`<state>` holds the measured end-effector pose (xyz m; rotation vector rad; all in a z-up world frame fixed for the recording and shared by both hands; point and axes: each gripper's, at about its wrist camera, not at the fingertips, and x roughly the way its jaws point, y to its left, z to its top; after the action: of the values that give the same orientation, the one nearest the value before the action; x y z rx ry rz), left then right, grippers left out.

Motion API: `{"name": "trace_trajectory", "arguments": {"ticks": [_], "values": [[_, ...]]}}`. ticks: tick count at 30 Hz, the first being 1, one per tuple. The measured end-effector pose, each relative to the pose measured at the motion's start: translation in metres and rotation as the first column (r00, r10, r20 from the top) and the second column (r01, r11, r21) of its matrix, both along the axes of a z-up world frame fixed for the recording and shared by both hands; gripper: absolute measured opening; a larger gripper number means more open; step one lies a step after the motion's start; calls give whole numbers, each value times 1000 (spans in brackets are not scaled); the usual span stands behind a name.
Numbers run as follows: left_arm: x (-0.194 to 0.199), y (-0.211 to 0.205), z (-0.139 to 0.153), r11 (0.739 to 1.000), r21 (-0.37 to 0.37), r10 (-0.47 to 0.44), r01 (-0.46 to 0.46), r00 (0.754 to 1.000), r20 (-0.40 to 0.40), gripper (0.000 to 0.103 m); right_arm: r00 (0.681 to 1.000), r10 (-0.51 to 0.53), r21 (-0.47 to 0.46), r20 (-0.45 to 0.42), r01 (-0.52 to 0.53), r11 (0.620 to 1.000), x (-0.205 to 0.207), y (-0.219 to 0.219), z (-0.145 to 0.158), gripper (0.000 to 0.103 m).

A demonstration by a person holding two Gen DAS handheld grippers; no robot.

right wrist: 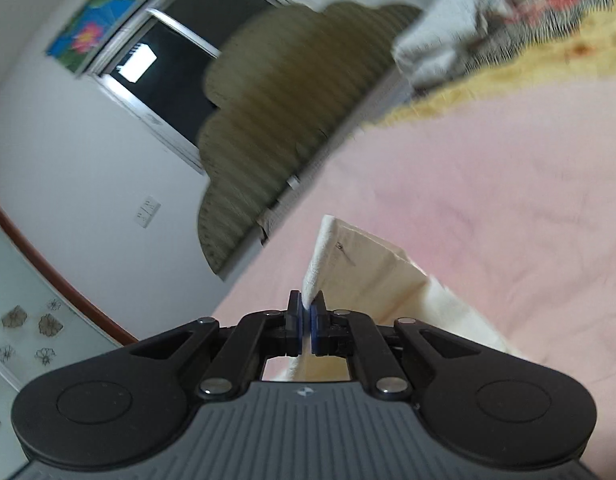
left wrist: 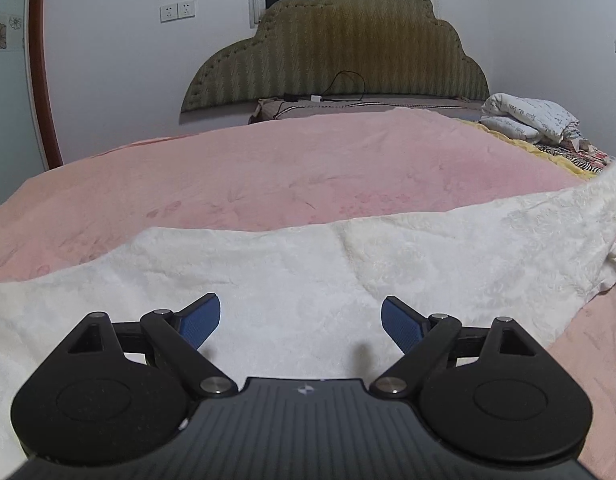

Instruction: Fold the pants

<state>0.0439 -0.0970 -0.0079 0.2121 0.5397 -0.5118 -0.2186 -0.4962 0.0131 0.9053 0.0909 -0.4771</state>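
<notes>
Pants [right wrist: 360, 264] apparently in right claw [right wrist: 307, 320]

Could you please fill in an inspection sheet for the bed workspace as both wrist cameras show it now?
Surface: pink blanket covering the bed, lightly rumpled.
Job's things: white pants spread across the near side, one end lifted at the right.
Clutter: folded bedding and a yellow cloth at the far right corner.
Grippers: left gripper open above the pants, holding nothing; right gripper shut on a pants edge.
Cables: black cable and a white plug below the headboard.
Surroundings: white wall with sockets, dark window.
</notes>
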Motion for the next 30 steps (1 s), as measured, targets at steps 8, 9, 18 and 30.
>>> {"name": "trace_trajectory", "arguments": {"ticks": [8, 9, 18, 30], "values": [[0, -17, -17, 996, 91, -21, 21, 1000, -3, 89, 949, 6, 128, -316, 37, 991, 1, -18, -48, 12], [-1, -17, -15, 996, 88, -20, 20, 1000, 3, 90, 952, -33, 110, -305, 70, 991, -4, -18, -43, 12], [0, -27, -9, 997, 69, -30, 30, 1000, -8, 90, 883, 263, -68, -389, -312, 948, 101, -9, -19, 26], [20, -38, -19, 999, 37, -33, 36, 995, -93, 90, 860, 331, 1, -388, -359, 933, 119, -10, -40, 51]]}}
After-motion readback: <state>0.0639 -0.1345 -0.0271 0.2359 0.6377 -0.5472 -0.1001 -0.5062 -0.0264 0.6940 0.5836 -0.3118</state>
